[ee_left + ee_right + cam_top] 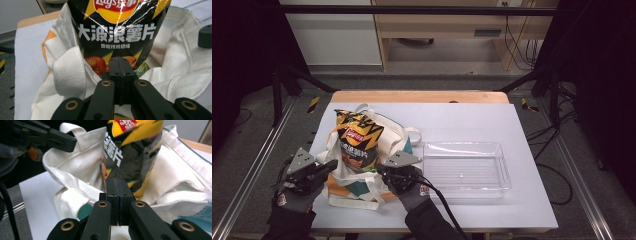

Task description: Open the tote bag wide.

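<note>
Crisps first: a black-and-yellow Lay's crisp bag (356, 140) stands in the mouth of a cream canvas tote bag (362, 187), left of centre in the high view, its lower end tucked into the cloth and its top leaning toward the far edge of the desk. In the left gripper view the crisp bag (117, 30) takes up the upper middle of the frame, with a folded tote strap (70, 72) hanging at its lower left. The tote lies flat on the white desk (472, 115), with teal and orange patches showing on its near side.

Left hand-held gripper (329, 167) sits at the lower left of the high view, just beside the tote's left edge; its jaws are pressed together with nothing between them, the tips close to the bag's lower end in its own view (119, 61). Right hand-held gripper (382, 170) is at the tote's right edge, lower centre of the high view, jaws likewise closed and empty (117, 182); the crisp bag (132, 157) rises right behind its tips. Both are held by gloved hands.

A clear plastic tray (502, 172) rests on the desk to the right of the tote, near it but apart.
</note>
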`<state>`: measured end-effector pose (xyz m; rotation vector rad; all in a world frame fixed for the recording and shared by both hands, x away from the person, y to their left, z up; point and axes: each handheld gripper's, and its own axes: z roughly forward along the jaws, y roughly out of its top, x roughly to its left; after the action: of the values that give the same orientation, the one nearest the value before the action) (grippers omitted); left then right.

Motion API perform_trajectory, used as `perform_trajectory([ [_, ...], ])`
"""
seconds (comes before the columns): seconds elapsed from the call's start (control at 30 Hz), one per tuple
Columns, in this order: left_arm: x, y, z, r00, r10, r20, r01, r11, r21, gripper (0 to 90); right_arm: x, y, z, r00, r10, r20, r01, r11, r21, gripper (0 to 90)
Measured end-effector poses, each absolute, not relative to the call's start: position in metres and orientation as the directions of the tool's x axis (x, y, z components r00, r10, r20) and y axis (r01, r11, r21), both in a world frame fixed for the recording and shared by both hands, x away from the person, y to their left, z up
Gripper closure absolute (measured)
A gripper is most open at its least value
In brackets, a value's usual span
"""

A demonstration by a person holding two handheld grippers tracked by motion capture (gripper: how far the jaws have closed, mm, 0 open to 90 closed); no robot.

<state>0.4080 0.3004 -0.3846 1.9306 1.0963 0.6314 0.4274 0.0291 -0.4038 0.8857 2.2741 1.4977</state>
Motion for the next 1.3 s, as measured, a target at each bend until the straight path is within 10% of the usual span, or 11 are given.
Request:
perform_trajectory([
  [1.3,0.426,0.323,-0.422,0.402,0.914,0.044,0.553,-0.282,0.784,89.7,0.423,0.032,-0.441,-0.758,0.644,0.101,0.383,0.315,0.868,90.0],
])
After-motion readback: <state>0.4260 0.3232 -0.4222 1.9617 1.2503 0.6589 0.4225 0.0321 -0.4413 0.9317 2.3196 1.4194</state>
